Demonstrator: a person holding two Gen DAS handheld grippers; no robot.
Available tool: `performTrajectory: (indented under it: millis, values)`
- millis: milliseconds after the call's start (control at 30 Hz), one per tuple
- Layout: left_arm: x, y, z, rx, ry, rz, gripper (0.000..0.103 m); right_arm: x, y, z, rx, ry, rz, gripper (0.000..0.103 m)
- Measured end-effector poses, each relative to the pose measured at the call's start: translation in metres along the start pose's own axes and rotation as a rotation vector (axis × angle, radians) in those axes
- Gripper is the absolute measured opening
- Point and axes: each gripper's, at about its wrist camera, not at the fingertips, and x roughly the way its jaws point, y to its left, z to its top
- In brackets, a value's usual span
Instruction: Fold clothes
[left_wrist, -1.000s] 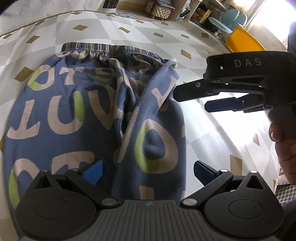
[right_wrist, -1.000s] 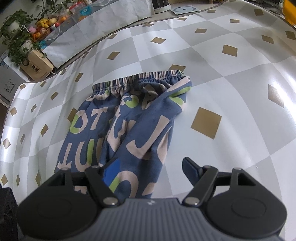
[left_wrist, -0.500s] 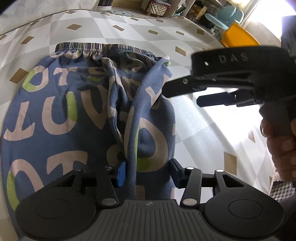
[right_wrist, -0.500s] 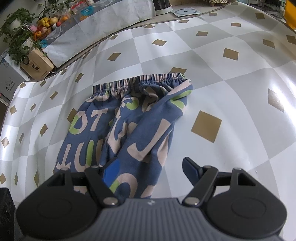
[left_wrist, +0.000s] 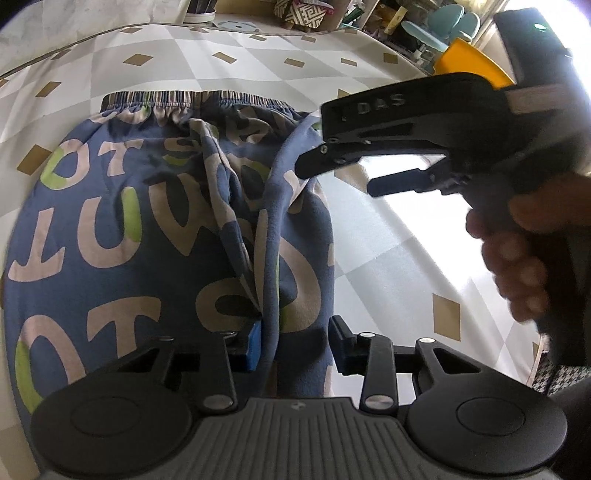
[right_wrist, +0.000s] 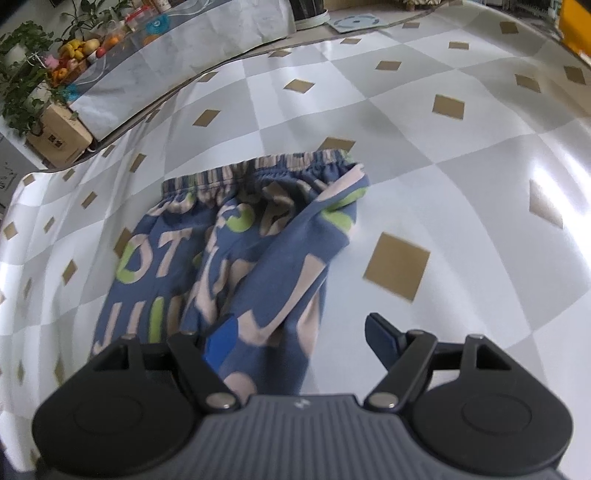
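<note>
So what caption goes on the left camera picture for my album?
Left gripper, jaws just closing, pinches a fold of the blue letter-print pants while the right gripper waits open.

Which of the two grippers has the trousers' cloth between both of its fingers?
The left gripper: its jaws have just been closing on a raised fold of the blue lettered trousers. The right gripper stands wide open, with its right finger over bare tablecloth.

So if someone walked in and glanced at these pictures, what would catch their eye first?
Probably the blue trousers printed with big beige and lime letters, spread on the checked tablecloth with the striped waistband at the far end. Next, the left gripper, whose jaws have just been closing around a raised fold of the right leg, and the right gripper hovering open above the waist corner.
</note>
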Motion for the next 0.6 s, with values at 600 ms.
performTrajectory:
  millis: [600]
  values:
    - [-0.008, -0.002, -0.006, -0.008, 0.018, -0.042, 0.035, 0.026, 0.004, 0.007, 0.098, -0.063, -0.014, 0.069]
